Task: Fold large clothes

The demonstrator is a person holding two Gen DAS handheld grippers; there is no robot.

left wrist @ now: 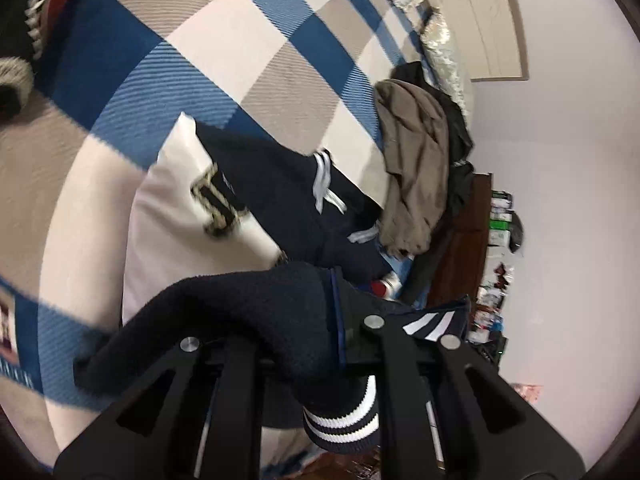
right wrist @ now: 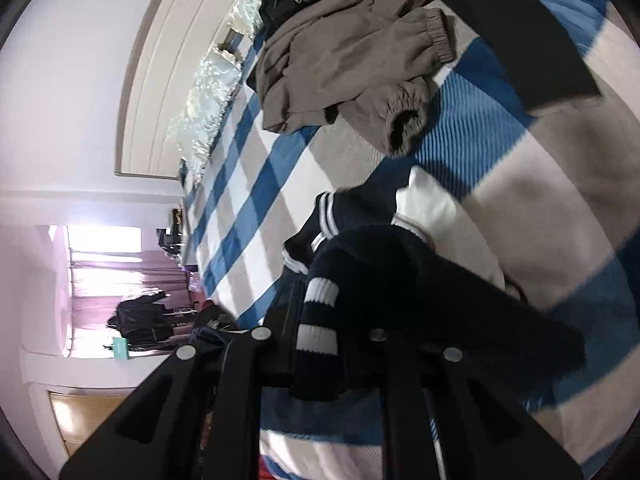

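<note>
I have both grippers on the varsity jacket (left wrist: 248, 208), the navy and cream one with the big letter patch, and it lies on the checked bedspread (left wrist: 224, 40) just ahead of my fingers. My left gripper (left wrist: 304, 340) is clamped on a navy sleeve (left wrist: 248, 304); the fabric bunches over the fingers and the striped cuff (left wrist: 340, 420) hangs down between them, toward the camera. My right gripper (right wrist: 320, 344) is clenched on the other sleeve (right wrist: 420, 288), with its striped cuff (right wrist: 318, 316) draped over the left-hand finger and the dark cloth trailing off to the right. In both views the cream body of the jacket sits beyond the fingertips, with the striped collar (left wrist: 326, 184) further out.

I judge this to be the sleeve step: both sleeves are lifted off the bed and not yet laid across the body, so the fold is early on. Next I would carry each sleeve inward over the cream front and set it down flat, keeping both grips firm until the cloth rests, then let go and move to the hem for the fold in half.

Beyond the jacket, further from my fingers, a pile of brown clothes (right wrist: 352, 52) lies crumpled with something black (left wrist: 460, 136) against it, so I should keep the sleeves from dragging into that heap
</note>
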